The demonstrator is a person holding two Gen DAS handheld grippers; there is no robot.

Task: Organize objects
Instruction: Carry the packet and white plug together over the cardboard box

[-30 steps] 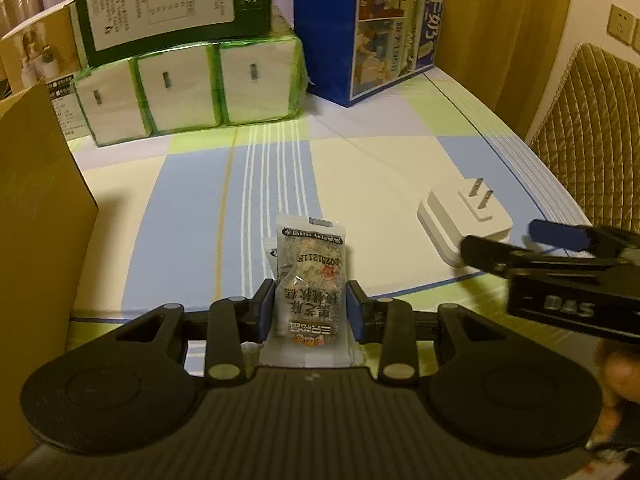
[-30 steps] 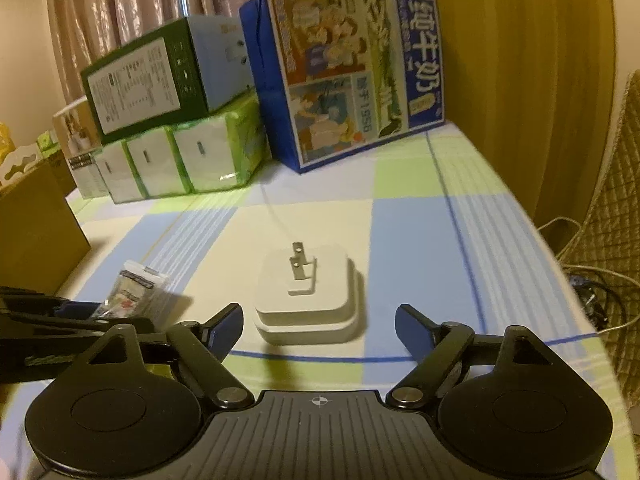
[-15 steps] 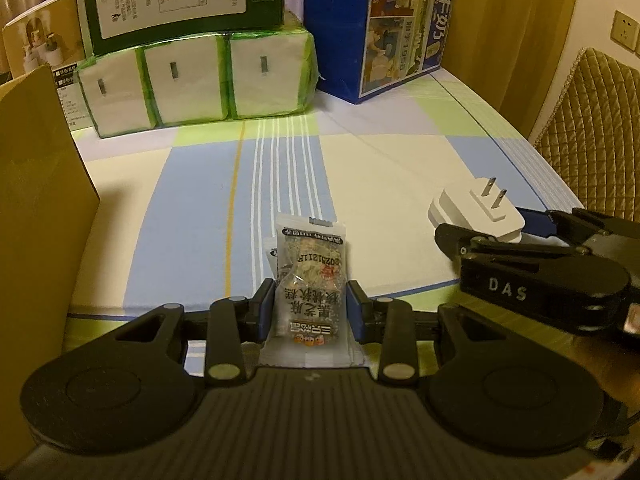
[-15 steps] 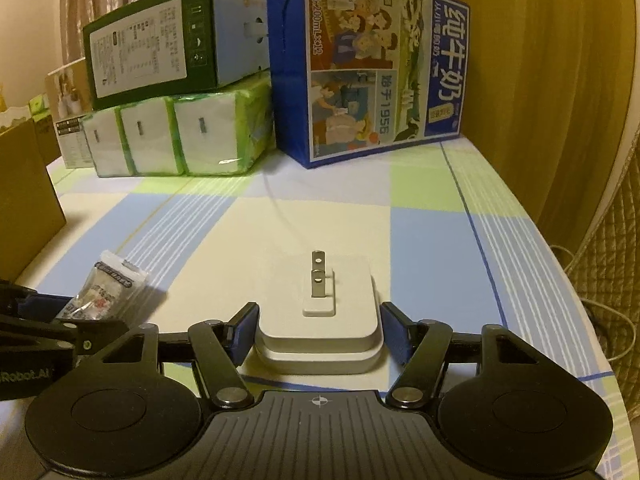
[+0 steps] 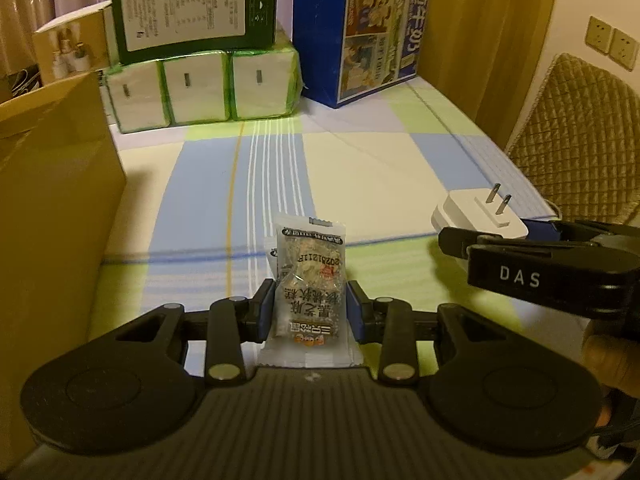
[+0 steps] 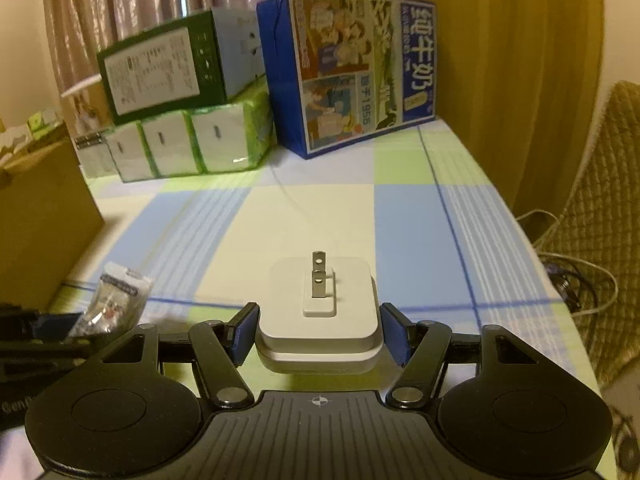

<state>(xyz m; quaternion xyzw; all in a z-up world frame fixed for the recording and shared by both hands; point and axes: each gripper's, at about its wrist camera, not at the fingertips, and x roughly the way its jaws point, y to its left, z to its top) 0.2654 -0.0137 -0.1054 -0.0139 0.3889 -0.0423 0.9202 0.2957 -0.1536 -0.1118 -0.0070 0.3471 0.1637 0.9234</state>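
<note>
A clear snack packet (image 5: 310,280) with printed text stands upright between my left gripper's (image 5: 310,312) blue pads, and the gripper is shut on it just above the checked tablecloth (image 5: 360,168). The same packet (image 6: 116,300) shows at the lower left of the right wrist view. A white plug adapter (image 6: 318,320) with two metal prongs pointing up sits between the pads of my right gripper (image 6: 318,330), which is shut on its sides. A shadow lies under it. In the left wrist view the adapter (image 5: 478,216) hangs at the right.
A brown cardboard box (image 5: 52,220) stands close on the left. At the back are green-wrapped tissue packs (image 5: 200,84) with a dark green box (image 5: 192,8) on top, and a blue milk carton (image 5: 360,32). A quilted chair (image 5: 580,128) and cables (image 6: 580,280) lie beyond the right edge.
My right gripper moved forward around the white adapter, closed on it and raised it slightly. The left gripper kept the snack packet and shifted a little.
</note>
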